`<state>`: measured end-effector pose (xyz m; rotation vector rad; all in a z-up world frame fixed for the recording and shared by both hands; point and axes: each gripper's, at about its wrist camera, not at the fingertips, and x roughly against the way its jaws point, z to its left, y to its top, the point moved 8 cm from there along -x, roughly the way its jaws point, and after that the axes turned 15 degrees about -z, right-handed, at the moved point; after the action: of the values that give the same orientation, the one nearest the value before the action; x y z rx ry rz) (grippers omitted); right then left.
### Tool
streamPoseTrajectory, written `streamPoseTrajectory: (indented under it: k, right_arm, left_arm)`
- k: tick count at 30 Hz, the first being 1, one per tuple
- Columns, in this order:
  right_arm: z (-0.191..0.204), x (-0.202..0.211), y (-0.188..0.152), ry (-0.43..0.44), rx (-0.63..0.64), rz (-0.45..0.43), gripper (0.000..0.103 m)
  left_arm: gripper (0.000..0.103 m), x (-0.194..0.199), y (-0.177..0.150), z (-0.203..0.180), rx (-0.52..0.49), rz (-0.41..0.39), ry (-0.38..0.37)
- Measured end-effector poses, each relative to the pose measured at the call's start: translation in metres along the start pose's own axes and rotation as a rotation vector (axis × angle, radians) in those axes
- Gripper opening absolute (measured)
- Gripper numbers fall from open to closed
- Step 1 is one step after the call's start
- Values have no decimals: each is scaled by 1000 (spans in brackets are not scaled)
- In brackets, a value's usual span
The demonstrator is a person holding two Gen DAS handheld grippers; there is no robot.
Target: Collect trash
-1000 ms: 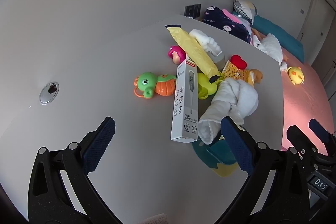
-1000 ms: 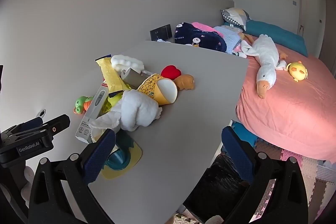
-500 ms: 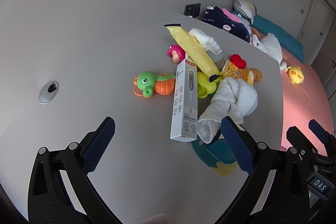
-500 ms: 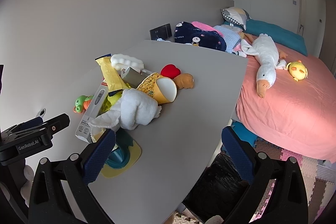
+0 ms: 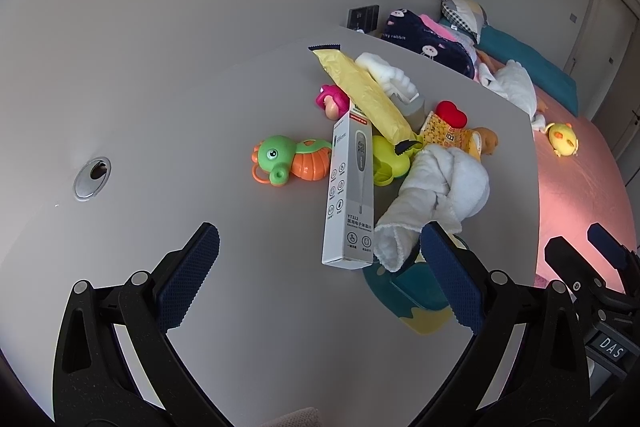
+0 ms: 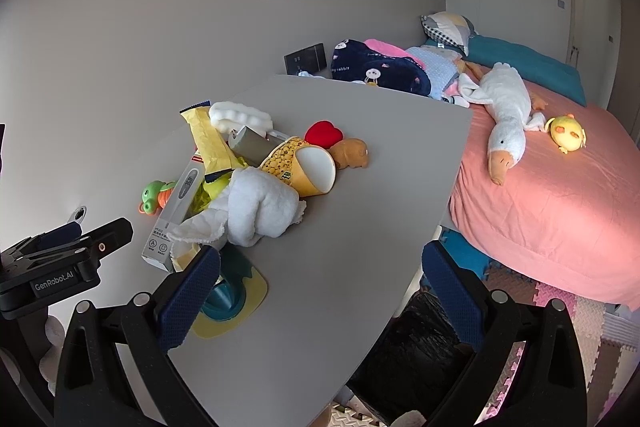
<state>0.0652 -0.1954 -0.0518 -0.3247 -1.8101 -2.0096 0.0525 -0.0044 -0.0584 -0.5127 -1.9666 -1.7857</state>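
Note:
A heap of items lies on the grey table (image 5: 192, 147). A white thermometer box (image 5: 350, 191) lies across it, also in the right wrist view (image 6: 176, 203). A long yellow wrapper (image 5: 364, 95) leans on the box, and a yellow paper cup (image 6: 304, 163) lies on its side. A white rolled cloth (image 5: 440, 191) sits beside them. My left gripper (image 5: 320, 275) is open and empty, hovering just short of the box's near end. My right gripper (image 6: 320, 291) is open and empty above the table's near edge, right of the heap.
Toys sit in the heap: a green and orange seahorse (image 5: 288, 163), a pink toy (image 5: 332, 101), a red heart (image 6: 324, 133), a teal and yellow piece (image 6: 232, 299). A black bin bag (image 6: 416, 347) is below the table's edge. A pink bed (image 6: 560, 195) stands to the right.
Both grippers have stayed open and almost still. The view has shifted only very slightly; nothing on the table has moved.

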Motion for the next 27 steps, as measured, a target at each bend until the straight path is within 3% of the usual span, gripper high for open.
streamPoseTrajectory:
  k: [27]
  right_arm:
    - [-2, 1, -4, 0, 0, 10, 100]
  left_arm:
    - [97, 2, 0, -1, -4, 5, -10]
